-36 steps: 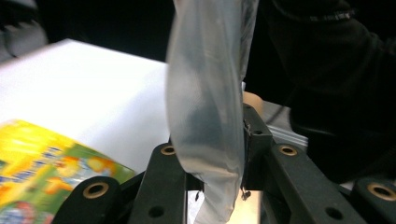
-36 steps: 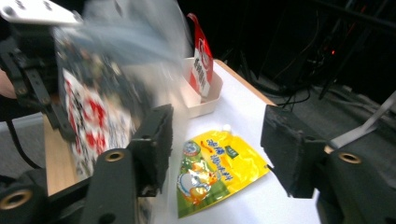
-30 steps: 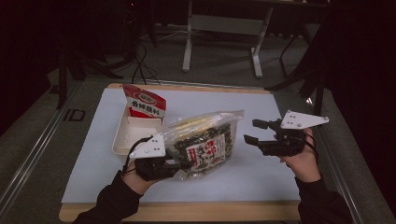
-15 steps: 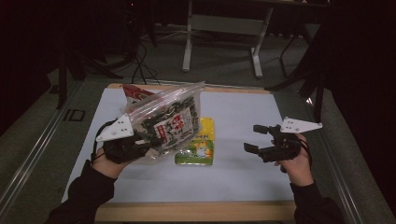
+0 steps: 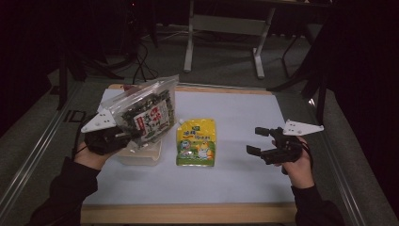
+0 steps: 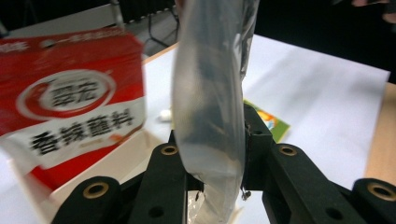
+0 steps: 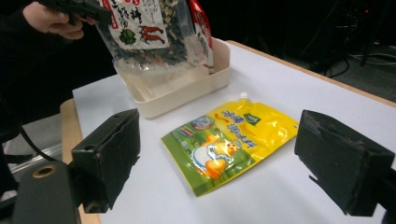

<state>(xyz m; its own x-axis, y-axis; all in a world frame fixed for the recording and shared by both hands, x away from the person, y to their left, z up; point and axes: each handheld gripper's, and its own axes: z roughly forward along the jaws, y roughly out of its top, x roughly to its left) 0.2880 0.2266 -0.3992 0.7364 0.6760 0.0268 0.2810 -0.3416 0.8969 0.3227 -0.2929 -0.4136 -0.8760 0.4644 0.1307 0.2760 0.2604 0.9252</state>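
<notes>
Now | left claw (image 5: 123, 137) pinching seaweed bag (image 5: 146, 110), tilted up-right | right claw (image 5: 261, 141) spread

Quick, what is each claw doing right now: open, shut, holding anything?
Left claw: shut on the clear snack bag, held above the white tray.
Right claw: open, nothing in it; its jaws have just been opening, facing the yellow pouch.

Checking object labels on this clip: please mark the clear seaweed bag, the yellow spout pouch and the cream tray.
clear seaweed bag (image 5: 146, 115): high view, on its printed front label.
yellow spout pouch (image 7: 229, 140): right gripper view, on the middle of its printed face.
cream tray (image 7: 187, 98): right gripper view, on its near outer wall.
</notes>
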